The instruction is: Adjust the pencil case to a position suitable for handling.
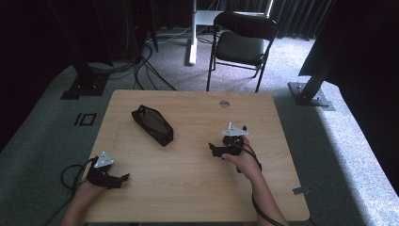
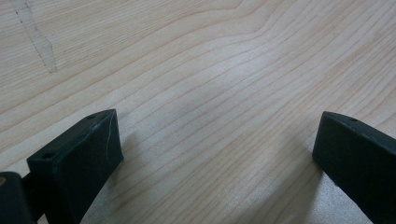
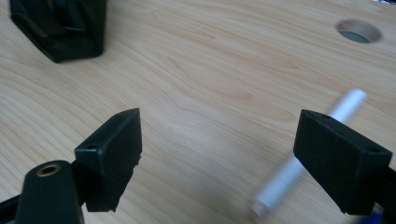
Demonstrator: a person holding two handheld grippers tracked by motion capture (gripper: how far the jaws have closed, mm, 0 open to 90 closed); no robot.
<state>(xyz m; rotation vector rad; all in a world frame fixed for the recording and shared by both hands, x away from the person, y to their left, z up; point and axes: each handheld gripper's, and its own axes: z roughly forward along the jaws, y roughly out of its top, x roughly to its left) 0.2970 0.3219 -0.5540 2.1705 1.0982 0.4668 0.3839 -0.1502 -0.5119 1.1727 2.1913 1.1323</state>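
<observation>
A black zip case (image 1: 151, 123) lies slantwise on the wooden table (image 1: 188, 174), left of the middle. My right gripper (image 1: 221, 148) rests at centre right, held by a hand, and it is open (image 3: 219, 135) with bare wood between the jaws. A white pen (image 3: 303, 158) lies on the table beside and partly behind its right jaw, and shows as a short white stick (image 1: 229, 126) just beyond the gripper. The case (image 3: 60, 28) is far off at the upper left. My left gripper (image 1: 120, 180) sits near the front left corner, open (image 2: 217, 130) over bare wood.
A round cable hole (image 1: 224, 104) is at the table's far edge, also seen as a hole (image 3: 358, 31) in the right gripper view. A black folding chair (image 1: 242, 42) stands beyond the table. Cables (image 1: 141, 70) and metal frame feet (image 1: 310, 96) lie on the carpet.
</observation>
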